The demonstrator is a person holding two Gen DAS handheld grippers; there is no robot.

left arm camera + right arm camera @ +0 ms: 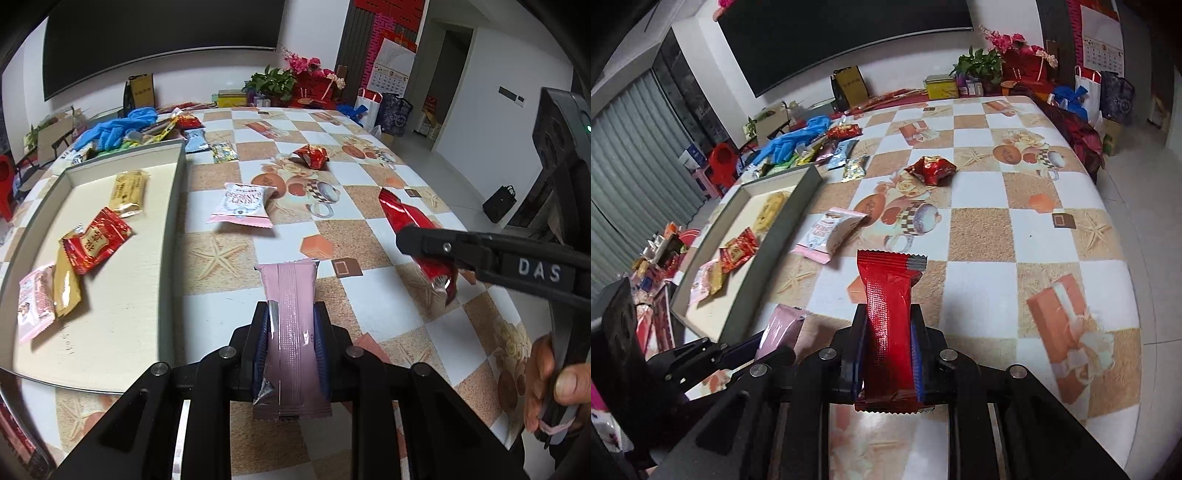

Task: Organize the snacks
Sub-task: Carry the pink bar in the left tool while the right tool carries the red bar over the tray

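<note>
My left gripper (291,314) is shut on a long pink snack packet (293,291) and holds it above the table. My right gripper (888,317) is shut on a long red foil packet (888,291); it also shows in the left wrist view (410,221). A shallow cream tray (122,325) on the left holds several packets: gold (127,192), red (96,245) and pink (35,301). A pink-and-white snack bag (242,205) and a crumpled red wrapper (310,155) lie loose on the table.
The table has a checkered cloth (982,232). Behind the tray lie blue gloves (118,127) and a pile of assorted packets (192,136). Plants and gift boxes (295,83) stand at the far edge. The table's right edge drops to the floor.
</note>
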